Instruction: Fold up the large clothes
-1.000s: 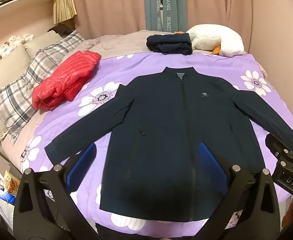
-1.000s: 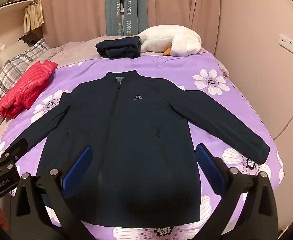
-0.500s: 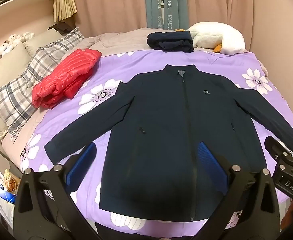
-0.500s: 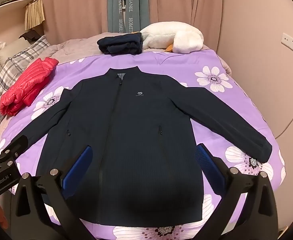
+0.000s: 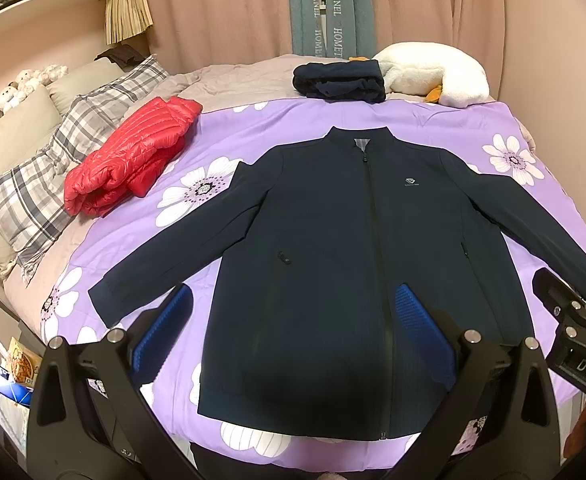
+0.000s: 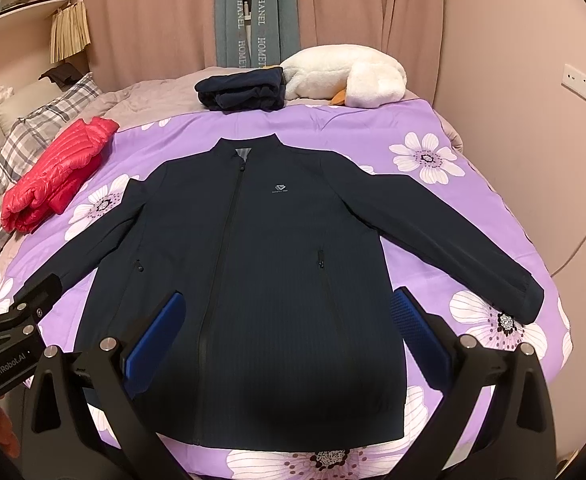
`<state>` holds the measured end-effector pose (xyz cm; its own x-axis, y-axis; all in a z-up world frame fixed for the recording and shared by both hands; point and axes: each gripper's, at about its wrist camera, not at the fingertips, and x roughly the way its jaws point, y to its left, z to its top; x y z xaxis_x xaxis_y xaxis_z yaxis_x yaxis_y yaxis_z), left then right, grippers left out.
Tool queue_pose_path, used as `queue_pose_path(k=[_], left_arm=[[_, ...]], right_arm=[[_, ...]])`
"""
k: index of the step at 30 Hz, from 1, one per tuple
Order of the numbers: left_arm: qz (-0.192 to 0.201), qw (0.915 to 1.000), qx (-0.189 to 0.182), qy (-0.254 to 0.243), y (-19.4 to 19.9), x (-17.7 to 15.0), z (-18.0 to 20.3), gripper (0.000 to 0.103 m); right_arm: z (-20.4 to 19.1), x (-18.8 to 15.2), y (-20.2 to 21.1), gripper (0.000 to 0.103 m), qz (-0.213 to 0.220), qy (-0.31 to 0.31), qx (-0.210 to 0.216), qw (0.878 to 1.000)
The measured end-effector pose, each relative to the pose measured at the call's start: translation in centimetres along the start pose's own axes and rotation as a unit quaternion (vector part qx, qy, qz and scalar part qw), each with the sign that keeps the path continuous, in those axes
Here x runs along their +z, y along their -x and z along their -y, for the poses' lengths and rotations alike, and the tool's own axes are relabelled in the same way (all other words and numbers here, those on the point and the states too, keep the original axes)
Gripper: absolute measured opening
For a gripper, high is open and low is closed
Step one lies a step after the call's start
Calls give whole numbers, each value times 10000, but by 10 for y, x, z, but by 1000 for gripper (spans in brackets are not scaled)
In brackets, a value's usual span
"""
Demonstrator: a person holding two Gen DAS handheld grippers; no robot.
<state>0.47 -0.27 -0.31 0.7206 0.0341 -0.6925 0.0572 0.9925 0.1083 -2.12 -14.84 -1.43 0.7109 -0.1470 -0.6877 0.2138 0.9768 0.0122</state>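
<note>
Across the last second, next to no change: only a slight drift of both views, with nothing on the bed [image 5: 253, 128] moved.

At the left edge of the bed, a plaid pillow [image 5: 53, 184], and just beside it a folded red jacket [image 5: 129, 160], lying where it lay before.

Low on the left, the left gripper [image 5: 293, 296]: blue pads wide apart, nothing between them, hovering above the near edge of the bed. No contact with cloth. Same wide opening as a second ago.

In the middle of the bed, the navy jacket [image 5: 333, 260]: front up, zipped, collar toward the far edge, hem along the near edge. Flat and unfolded, exactly as before. One sleeve [image 5: 105, 300] angled out toward the near left corner, the other sleeve [image 6: 529, 300] toward the near right corner.

Beyond the collar, at the far edge, a folded dark garment [image 5: 339, 82], touching a white plush toy [image 5: 433, 68] on its right.

Low on the right, the right gripper [image 6: 289, 298]: likewise spread wide and empty, poised over the hem without touching, unchanged from before.

Judged from this: folding of the navy jacket not yet begun. Probably a pause to line up before reaching for a sleeve or the hem.
</note>
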Motion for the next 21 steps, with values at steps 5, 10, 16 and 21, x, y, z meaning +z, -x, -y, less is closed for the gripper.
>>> queue_pose_path(k=[5, 10, 16, 21], left_arm=[[10, 10000, 1, 1, 1, -2, 0, 101], [12, 10000, 14, -16, 1, -1, 1, 101], [10, 10000, 15, -18, 3, -3, 2, 101], [-14, 10000, 16, -13, 4, -7, 3, 101]], right_arm=[[1, 0, 0, 102, -7, -7, 8, 10000], [0, -1, 1, 102, -6, 4, 22, 10000], [-2, -4, 2, 102, -6, -28, 36, 10000], [1, -4, 0, 102, -63, -36, 27, 10000]])
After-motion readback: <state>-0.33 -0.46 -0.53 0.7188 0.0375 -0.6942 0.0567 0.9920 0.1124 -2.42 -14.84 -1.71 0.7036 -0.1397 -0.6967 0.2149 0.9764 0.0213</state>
